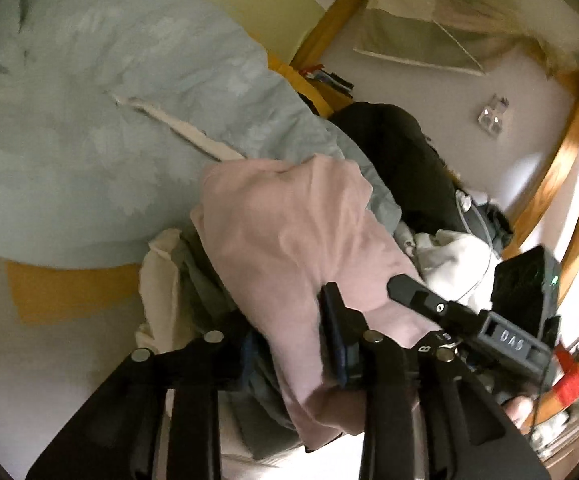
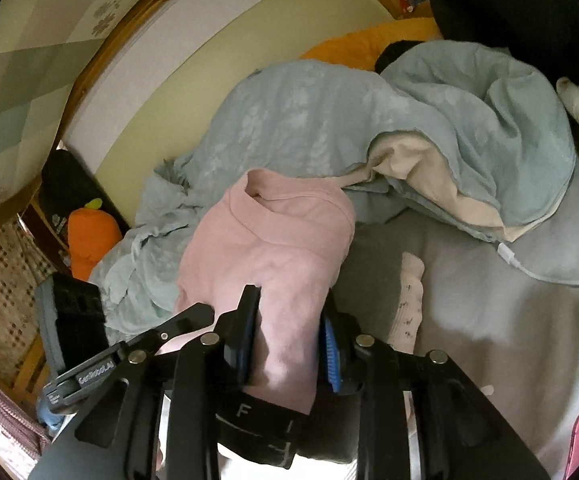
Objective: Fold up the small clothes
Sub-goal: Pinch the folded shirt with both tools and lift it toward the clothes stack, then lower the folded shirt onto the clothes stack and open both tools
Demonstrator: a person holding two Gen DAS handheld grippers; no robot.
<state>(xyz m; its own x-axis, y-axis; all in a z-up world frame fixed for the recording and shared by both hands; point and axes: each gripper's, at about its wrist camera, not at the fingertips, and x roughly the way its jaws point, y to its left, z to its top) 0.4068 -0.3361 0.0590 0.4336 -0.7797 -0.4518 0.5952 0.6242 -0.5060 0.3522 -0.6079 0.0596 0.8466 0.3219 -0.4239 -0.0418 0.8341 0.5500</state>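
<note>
**Pink garment between both tools on the bed**

Nearest the right wrist camera, the right tool (image 2: 289, 344) is seen with the pink garment (image 2: 269, 248) passing between its two fingers; a gap shows beside the blue-padded finger (image 2: 331, 360), so whether the cloth is pinched cannot be told. Across in the left wrist view, the left tool (image 1: 289, 356) is likewise set around a fold of the same pink garment (image 1: 289, 232); one finger (image 1: 335, 336) lies against the cloth, the other is largely hidden beneath it, and a firm pinch cannot be confirmed. No earlier picture is given, so only the present spacing of the jaws is told: partly spread. The garment is draped from the tools upward over a rumpled pale blue blanket (image 2: 309, 120), its collar turned away from the right camera; a grey sheet (image 2: 489, 300) is seen just beside it, with a white cable (image 2: 529, 268) lying on that sheet. Farther off, an orange plush toy (image 2: 89, 236) is wedged near the wooden bed frame (image 2: 89, 68); a dark garment (image 1: 389, 152) is heaped beyond the blanket in the left view.
</note>
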